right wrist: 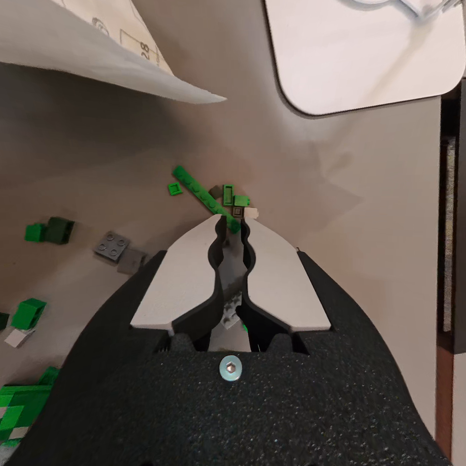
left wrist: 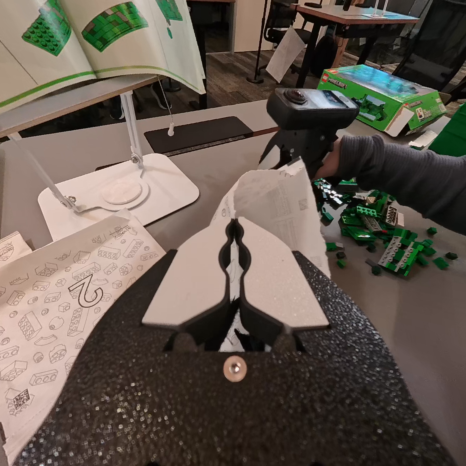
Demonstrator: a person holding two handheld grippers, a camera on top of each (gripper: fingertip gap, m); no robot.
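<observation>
My left gripper (left wrist: 235,222) is shut on a torn white paper bag (left wrist: 277,201) and holds it upright above the grey table. The bag's lower corner also shows in the right wrist view (right wrist: 75,50). My right gripper (right wrist: 232,222) points down at the table, its jaws a narrow gap apart. They close on the near end of a long green plate (right wrist: 196,191). Small green and grey pieces (right wrist: 237,201) lie just beyond the tips. In the left wrist view the right gripper (left wrist: 302,141) is partly hidden behind the bag, held by a hand in a grey sleeve.
A pile of green and grey bricks (left wrist: 378,227) lies on the table at the right, with a green box (left wrist: 378,98) behind it. A printed paper bag (left wrist: 63,290) lies at the left. A white stand base (left wrist: 121,186) carries an open booklet (left wrist: 75,37). A grey square plate (right wrist: 112,245) lies left of my right gripper. The gap from one gripper's tips to the other's is roughly 20 cm. Measured from the fingertips, the grey square plate (right wrist: 112,245) is 8 cm or so from the right gripper and 20 cm from the left.
</observation>
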